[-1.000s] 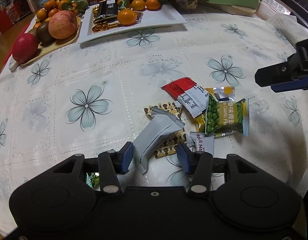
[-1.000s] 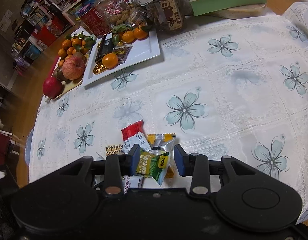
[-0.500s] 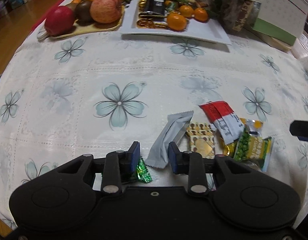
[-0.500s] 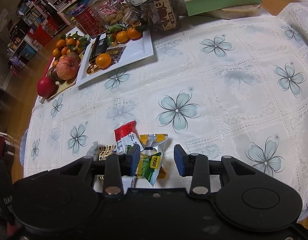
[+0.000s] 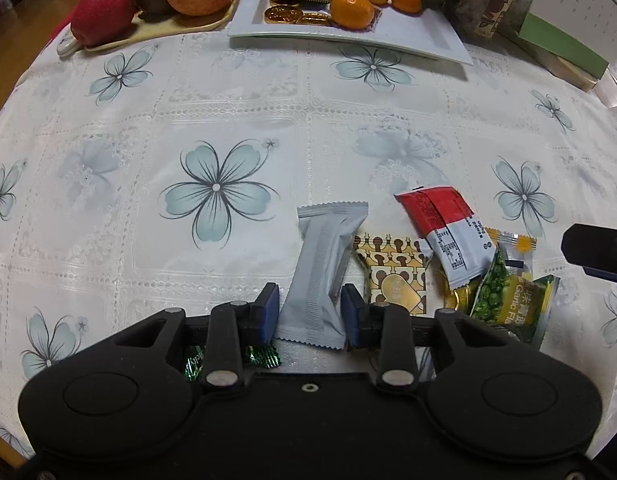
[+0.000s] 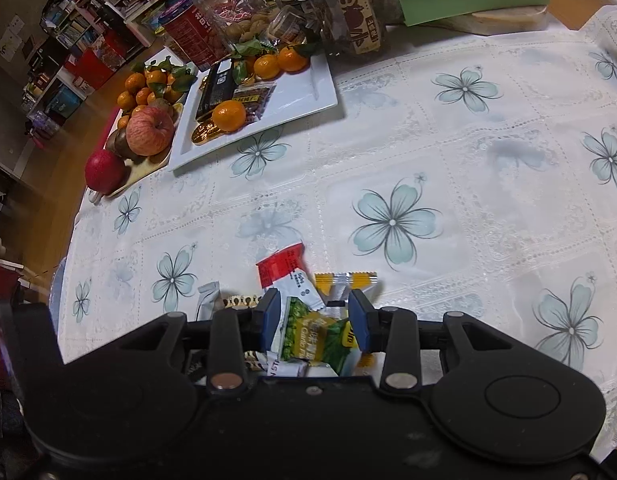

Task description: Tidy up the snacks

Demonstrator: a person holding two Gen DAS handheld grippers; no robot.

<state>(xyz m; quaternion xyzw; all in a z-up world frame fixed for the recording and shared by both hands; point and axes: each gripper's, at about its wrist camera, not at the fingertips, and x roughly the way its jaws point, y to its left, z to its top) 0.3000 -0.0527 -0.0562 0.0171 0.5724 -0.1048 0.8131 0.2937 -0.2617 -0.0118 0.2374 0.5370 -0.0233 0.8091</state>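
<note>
Left hand-held gripper [image 5: 310,312] pointed steeply down at the table [image 5: 268,92], blue pads [image 5: 271,312] set on either side of the near end of a grey snack packet [image 5: 322,268]. Jaws just been closing on it, both pads now against the wrapper's edges: packet grasped, lying flat on the floral cloth and stretching away toward 12 o'clock. A green foil candy [image 5: 264,357] tucked under the left finger at about 7 o'clock.

At 3 o'clock of the grey packet, touching it, a gold patterned sachet [image 5: 394,268]; beyond that a red-and-white packet [image 5: 444,232] overlapping a green garlic pea bag [image 5: 508,300] and a yellow-ended wrapper [image 5: 516,246]. Tip of the other gripper showing at the right edge, just above the pea bag.

Right hand-held gripper [image 6: 314,316] likewise tilted down, jaws part-way apart and straddling the green garlic pea bag [image 6: 316,336]. Left pad [image 6: 268,316] close against the bag's edge, right pad near its yellow corner; real clamp or mere touch, cannot tell.

Far off at 11 to 12 o'clock, a white rectangular plate [image 5: 408,36] carrying mandarins [image 5: 351,10], gold coins and a dark bar. Beside it at 10 o'clock, a fruit board [image 5: 180,28] with apples.
</note>
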